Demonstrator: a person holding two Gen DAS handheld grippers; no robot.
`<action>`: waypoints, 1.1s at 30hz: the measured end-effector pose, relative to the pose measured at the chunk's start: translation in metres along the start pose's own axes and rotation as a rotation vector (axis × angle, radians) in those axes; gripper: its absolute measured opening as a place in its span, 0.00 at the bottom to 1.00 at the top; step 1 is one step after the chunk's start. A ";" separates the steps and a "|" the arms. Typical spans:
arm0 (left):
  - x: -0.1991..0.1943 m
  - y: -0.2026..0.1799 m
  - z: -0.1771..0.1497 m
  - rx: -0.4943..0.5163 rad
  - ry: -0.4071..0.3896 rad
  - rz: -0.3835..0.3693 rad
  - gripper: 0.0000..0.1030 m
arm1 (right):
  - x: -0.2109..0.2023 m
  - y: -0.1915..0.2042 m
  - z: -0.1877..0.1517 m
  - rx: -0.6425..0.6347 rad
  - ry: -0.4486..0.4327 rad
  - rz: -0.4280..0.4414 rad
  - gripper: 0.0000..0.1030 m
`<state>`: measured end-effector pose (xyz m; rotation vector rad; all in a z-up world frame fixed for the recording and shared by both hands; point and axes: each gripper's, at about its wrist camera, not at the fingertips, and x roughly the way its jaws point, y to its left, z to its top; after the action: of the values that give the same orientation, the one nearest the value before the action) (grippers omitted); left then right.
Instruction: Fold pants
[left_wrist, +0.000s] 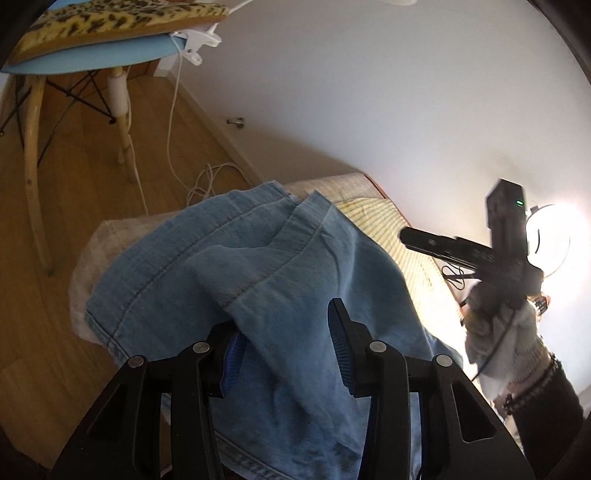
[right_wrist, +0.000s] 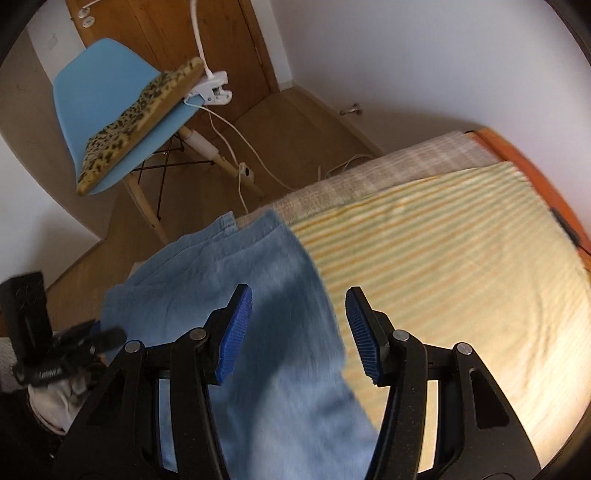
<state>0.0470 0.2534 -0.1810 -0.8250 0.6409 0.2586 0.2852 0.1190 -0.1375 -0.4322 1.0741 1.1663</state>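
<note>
Light blue jeans (left_wrist: 240, 277) lie bunched at the corner of a bed, their hems toward the floor side. My left gripper (left_wrist: 286, 345) is open right over them. A raised fold of denim sits between its blue pads and drapes against the left pad (left_wrist: 232, 354), while the right pad stands free of the cloth. In the right wrist view the jeans (right_wrist: 240, 295) look blurred. My right gripper (right_wrist: 299, 328) hangs open above their right edge with nothing between its fingers.
The bed has a yellow-striped sheet (right_wrist: 443, 258) and an orange frame (right_wrist: 517, 155) along a white wall. On the wooden floor stands a blue chair (right_wrist: 122, 122) with a leopard cushion, a white clip lamp (right_wrist: 210, 85) and a trailing cable. A person's sleeve (left_wrist: 509, 332) shows beside a bright lamp.
</note>
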 end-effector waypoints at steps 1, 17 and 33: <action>0.000 0.003 0.000 -0.005 -0.002 0.005 0.39 | 0.011 -0.001 0.004 0.000 0.011 -0.007 0.54; -0.018 0.010 -0.003 0.044 -0.077 0.025 0.06 | 0.049 0.018 0.011 -0.047 0.007 0.025 0.06; -0.047 0.049 -0.005 -0.019 -0.096 0.051 0.05 | 0.037 0.081 0.035 -0.078 -0.045 0.019 0.05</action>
<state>-0.0138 0.2837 -0.1841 -0.8099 0.5707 0.3491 0.2284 0.1960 -0.1339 -0.4552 0.9987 1.2326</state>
